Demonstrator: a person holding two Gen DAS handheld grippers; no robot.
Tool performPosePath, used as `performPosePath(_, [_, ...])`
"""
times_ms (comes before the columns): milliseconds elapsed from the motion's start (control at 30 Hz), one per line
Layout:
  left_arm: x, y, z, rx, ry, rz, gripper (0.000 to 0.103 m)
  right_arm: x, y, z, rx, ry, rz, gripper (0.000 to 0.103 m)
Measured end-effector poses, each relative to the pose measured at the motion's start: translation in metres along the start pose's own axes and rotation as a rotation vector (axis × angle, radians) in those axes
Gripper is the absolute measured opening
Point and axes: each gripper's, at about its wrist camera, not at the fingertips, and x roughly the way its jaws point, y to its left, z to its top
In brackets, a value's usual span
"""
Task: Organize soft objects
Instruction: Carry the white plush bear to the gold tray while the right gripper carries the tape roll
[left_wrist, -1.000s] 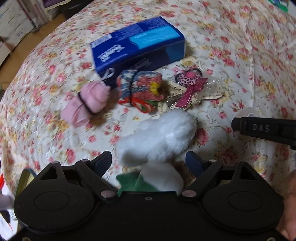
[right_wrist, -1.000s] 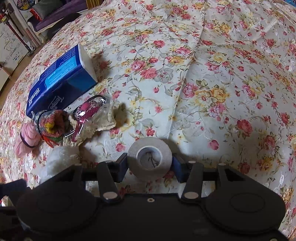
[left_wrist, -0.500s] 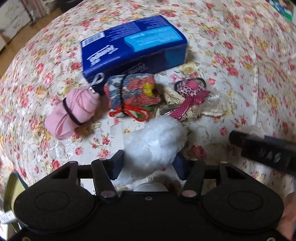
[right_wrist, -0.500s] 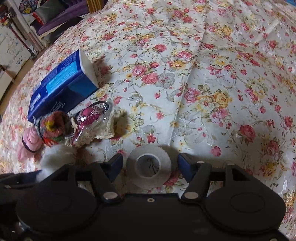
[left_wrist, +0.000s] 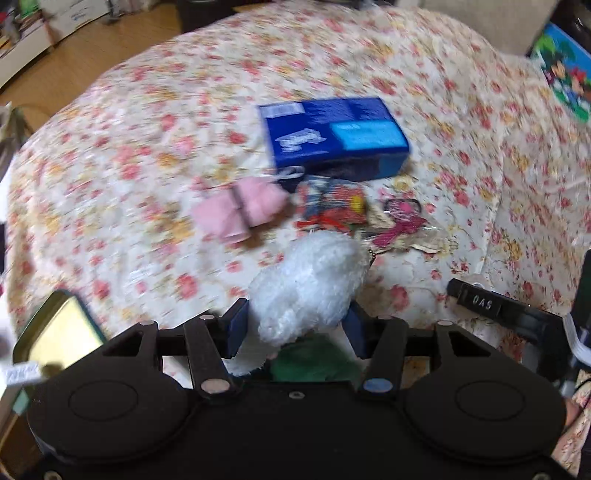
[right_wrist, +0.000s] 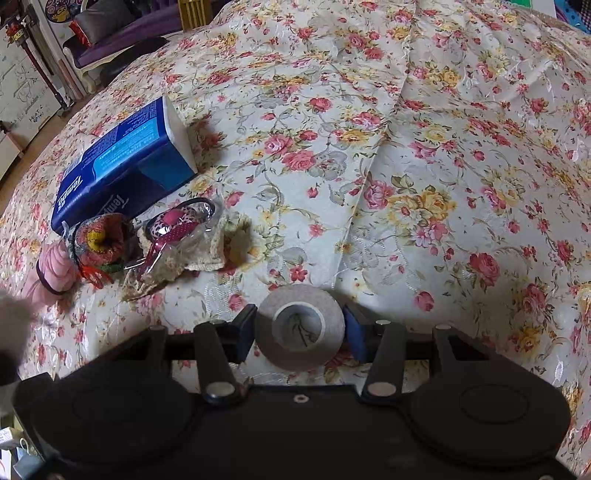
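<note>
My left gripper (left_wrist: 295, 325) is shut on a white plush toy (left_wrist: 310, 284) with a green part (left_wrist: 314, 365), held above the floral bedspread (left_wrist: 147, 147). Beyond it lie a pink rolled cloth (left_wrist: 240, 214), a colourful patterned pouch (left_wrist: 332, 201) and a pink bow in clear wrap (left_wrist: 399, 221). My right gripper (right_wrist: 299, 326) stays low over the bedspread (right_wrist: 406, 147). Its jaws are closing on a grey tape roll (right_wrist: 266, 332), and both pads touch the roll's sides. The pouch (right_wrist: 99, 240), bow (right_wrist: 173, 225) and pink cloth (right_wrist: 51, 273) lie to its left.
A blue tissue pack (left_wrist: 332, 136) (right_wrist: 122, 166) lies behind the small items. A beige knitted cloth (right_wrist: 218, 251) sits under the bow. An open tin (left_wrist: 59, 332) with a golden inside shows at the lower left. Wooden floor and furniture lie past the bed's far left edge.
The left jaws closed on the white plush toy and lifted it off the bed. The right jaws eased off the tape roll, then came back against it; that hand stayed put.
</note>
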Motion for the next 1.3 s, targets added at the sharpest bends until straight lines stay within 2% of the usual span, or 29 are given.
performPosePath(133, [-0.023, 0.039, -0.019, -0.064, -0.024, 0.025, 0.053, -0.001, 0.0, -0.002, 0.005, -0.007, -0.004, 0.048])
performPosePath(367, [-0.044, 0.113, -0.059, -0.193, -0.044, 0.112, 0.053, -0.002, 0.004, -0.006, 0.004, -0.026, -0.034, 0.047])
performPosePath(633, [-0.035, 0.182, -0.107, -0.325, -0.03, 0.17, 0.053, -0.012, 0.011, -0.01, 0.004, -0.051, -0.074, 0.047])
performPosePath(833, [-0.023, 0.219, -0.133, -0.392, -0.005, 0.162, 0.053, -0.04, 0.032, -0.012, -0.039, -0.083, -0.094, 0.047])
performPosePath(933, [-0.016, 0.234, -0.141, -0.428, 0.001, 0.168, 0.053, -0.059, 0.053, -0.018, -0.079, -0.084, -0.063, 0.047])
performPosePath(1100, [-0.005, 0.259, -0.148, -0.482, -0.002, 0.18, 0.053, -0.098, 0.1, -0.036, -0.166, -0.104, 0.044, 0.048])
performPosePath(1300, [0.009, 0.287, -0.145, -0.54, 0.004, 0.227, 0.053, -0.136, 0.163, -0.066, -0.312, -0.122, 0.166, 0.048])
